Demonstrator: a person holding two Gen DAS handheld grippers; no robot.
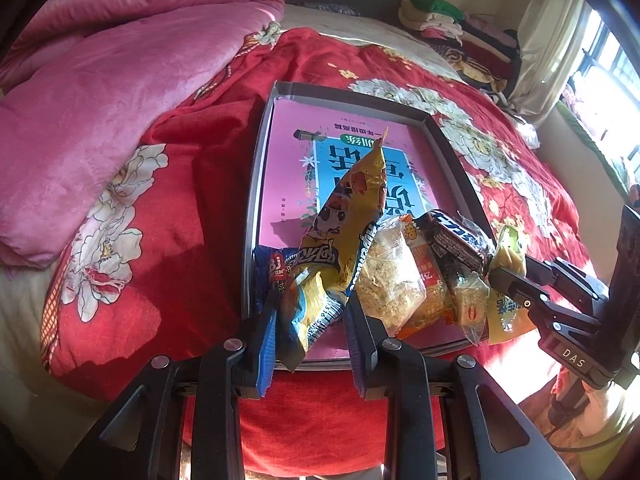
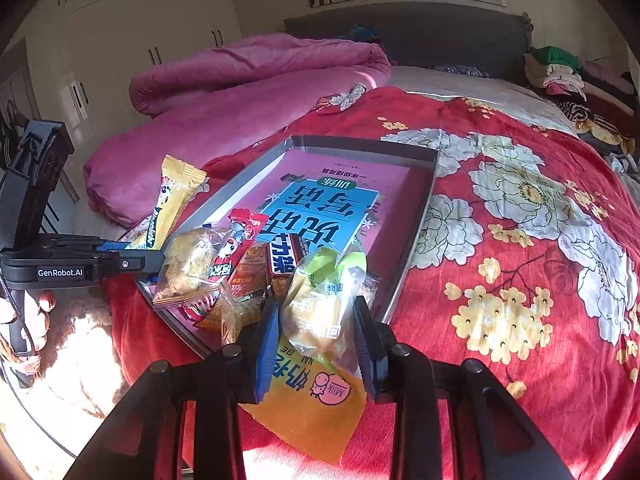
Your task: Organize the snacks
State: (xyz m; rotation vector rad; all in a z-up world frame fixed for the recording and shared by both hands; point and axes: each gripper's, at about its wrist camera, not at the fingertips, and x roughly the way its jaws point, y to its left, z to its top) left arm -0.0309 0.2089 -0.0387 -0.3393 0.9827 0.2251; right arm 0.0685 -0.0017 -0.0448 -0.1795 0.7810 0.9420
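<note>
Nearest, the left gripper (image 1: 310,316) is pinching a long yellow foil snack packet (image 1: 344,216) by its lower end, tilting it up over the near edge of a shallow grey cardboard tray (image 1: 256,184); to its right, the right gripper (image 2: 316,320) is clamping a clear yellow-and-orange bread bag (image 2: 320,304) at the tray's near right corner, beside heaped wrapped snacks (image 1: 412,276), and a pink book (image 2: 332,200) is lying inside, the tray resting on a red floral quilt (image 2: 500,220)

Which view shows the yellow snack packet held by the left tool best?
The left wrist view: the yellow packet fills the middle, clamped in the left tool, its print facing the camera. The right wrist view shows it only from the side, smaller, sticking up at the far left.
</note>
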